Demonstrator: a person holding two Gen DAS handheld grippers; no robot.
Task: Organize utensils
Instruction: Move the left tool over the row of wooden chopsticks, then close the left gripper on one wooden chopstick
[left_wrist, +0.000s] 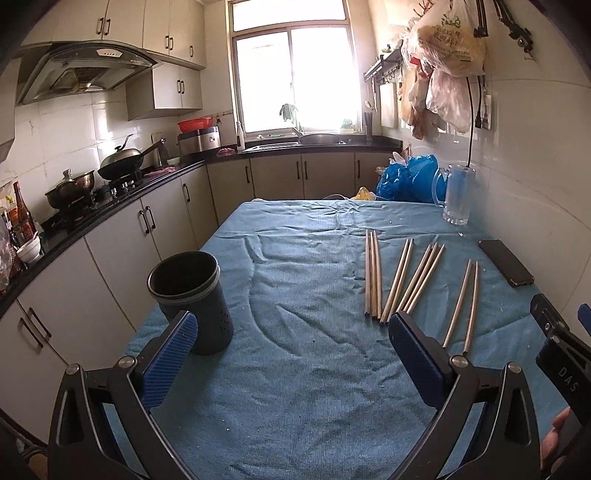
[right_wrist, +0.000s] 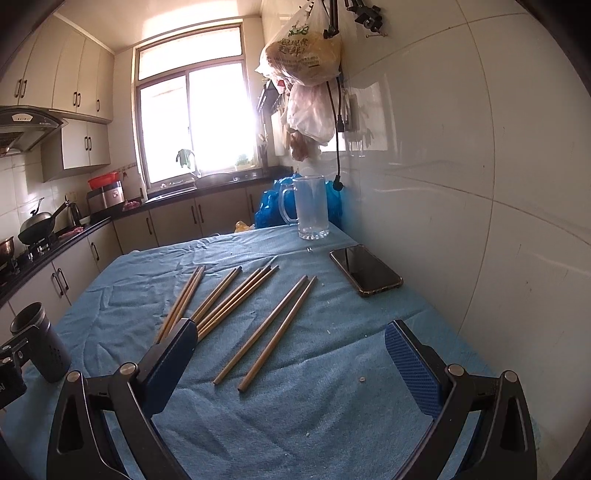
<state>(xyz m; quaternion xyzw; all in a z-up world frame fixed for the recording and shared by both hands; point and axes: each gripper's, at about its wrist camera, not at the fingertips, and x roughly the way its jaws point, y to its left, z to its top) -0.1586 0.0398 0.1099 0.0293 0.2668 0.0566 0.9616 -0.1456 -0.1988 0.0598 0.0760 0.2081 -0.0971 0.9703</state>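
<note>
Several wooden chopsticks (left_wrist: 402, 280) lie in loose groups on the blue cloth, seen closer in the right wrist view as chopsticks (right_wrist: 236, 299). A dark perforated utensil holder (left_wrist: 192, 299) stands upright and empty near the table's left edge; the same utensil holder (right_wrist: 38, 343) shows at far left in the right wrist view. My left gripper (left_wrist: 291, 328) is open above the cloth, between the holder and the chopsticks, holding nothing. My right gripper (right_wrist: 291, 339) is open low over the nearest pair of chopsticks, apart from them. In the left wrist view its body shows at the right edge as the right gripper (left_wrist: 561, 347).
A black phone (right_wrist: 364, 269) lies by the tiled wall on the right. A glass mug (right_wrist: 310, 206) stands at the far right, with blue plastic bags (left_wrist: 410, 179) behind it. The blue cloth (left_wrist: 295, 369) covers the table. Kitchen counters and a stove (left_wrist: 96, 192) run along the left.
</note>
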